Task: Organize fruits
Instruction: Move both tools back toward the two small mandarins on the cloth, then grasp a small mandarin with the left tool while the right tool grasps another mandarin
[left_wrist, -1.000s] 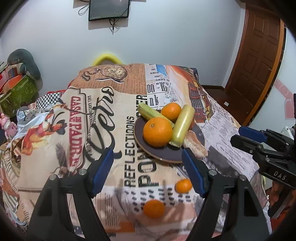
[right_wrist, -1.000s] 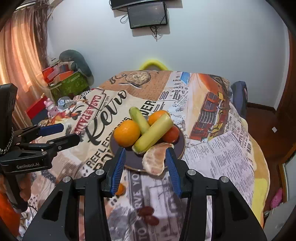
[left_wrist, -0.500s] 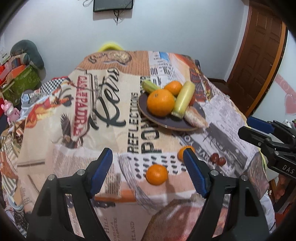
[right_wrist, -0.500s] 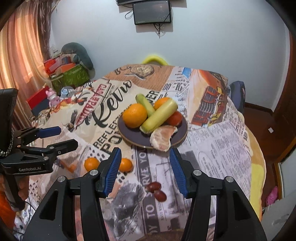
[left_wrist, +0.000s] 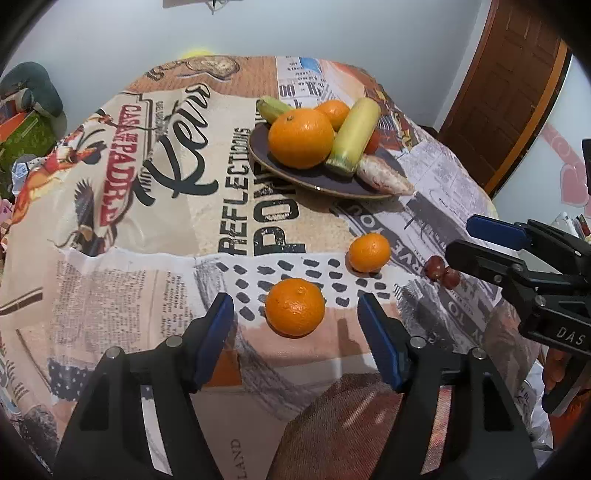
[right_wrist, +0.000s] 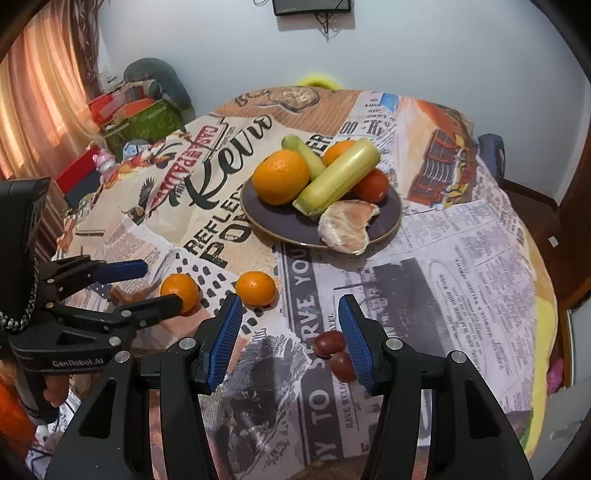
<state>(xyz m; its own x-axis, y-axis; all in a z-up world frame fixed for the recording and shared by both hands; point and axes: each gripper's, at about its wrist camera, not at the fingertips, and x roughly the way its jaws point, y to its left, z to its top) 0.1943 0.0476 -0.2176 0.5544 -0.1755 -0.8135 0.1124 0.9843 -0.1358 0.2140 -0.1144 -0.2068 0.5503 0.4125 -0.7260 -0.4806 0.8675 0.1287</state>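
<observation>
Presently both grippers hover low over the near edge of the table, jaws spread wide, holding nothing. Left gripper frames a loose mandarin; a smaller mandarin lies just beyond it. Right gripper sits beside two red grapes — touching each other. Dark plate behind carries an orange, a pale squash and a peeled citrus.

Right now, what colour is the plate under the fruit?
Dark purple-brown plate with a thin golden rim, clearest in the right wrist view.
</observation>
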